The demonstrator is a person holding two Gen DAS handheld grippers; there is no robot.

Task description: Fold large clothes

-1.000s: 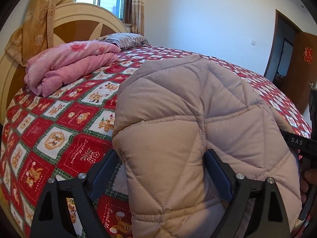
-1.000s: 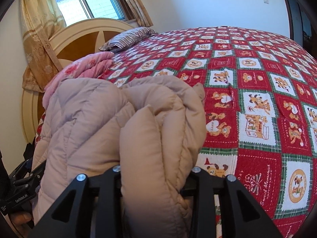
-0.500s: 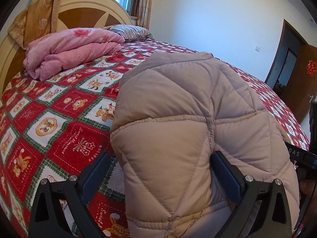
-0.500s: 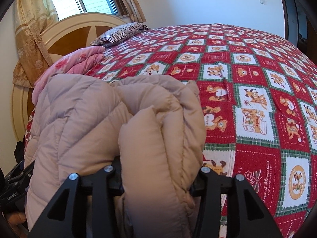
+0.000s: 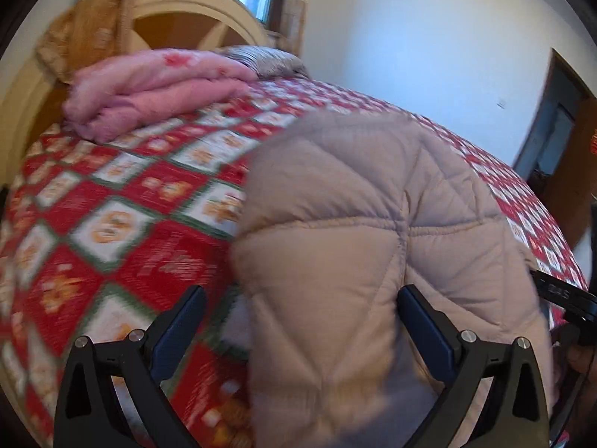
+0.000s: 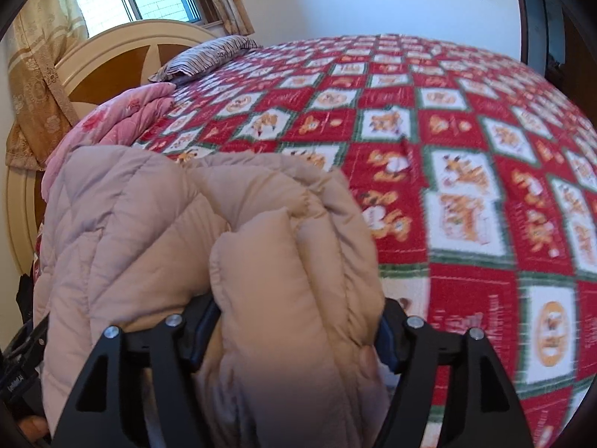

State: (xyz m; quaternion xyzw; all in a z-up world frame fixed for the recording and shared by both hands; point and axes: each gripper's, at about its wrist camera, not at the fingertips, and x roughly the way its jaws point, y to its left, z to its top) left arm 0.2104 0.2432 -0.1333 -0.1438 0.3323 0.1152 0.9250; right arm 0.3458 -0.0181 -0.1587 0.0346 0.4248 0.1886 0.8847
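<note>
Red checked bedspread: motion-blurred at left of the left wrist view; printed motifs unreadable.
Puffy beige quilted jacket: lower part cut off by the bottom edge.
Right gripper: fingertips buried in jacket folds.
Dark doorway: cropped at right edge.

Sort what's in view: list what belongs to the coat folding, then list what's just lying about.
Part of the job:
- beige quilted coat
- left gripper, around the coat
- right gripper, clamped on its bunched edge
- bed, the work surface

Just lying about:
- pink quilt
- striped pillow
- curtain
</note>
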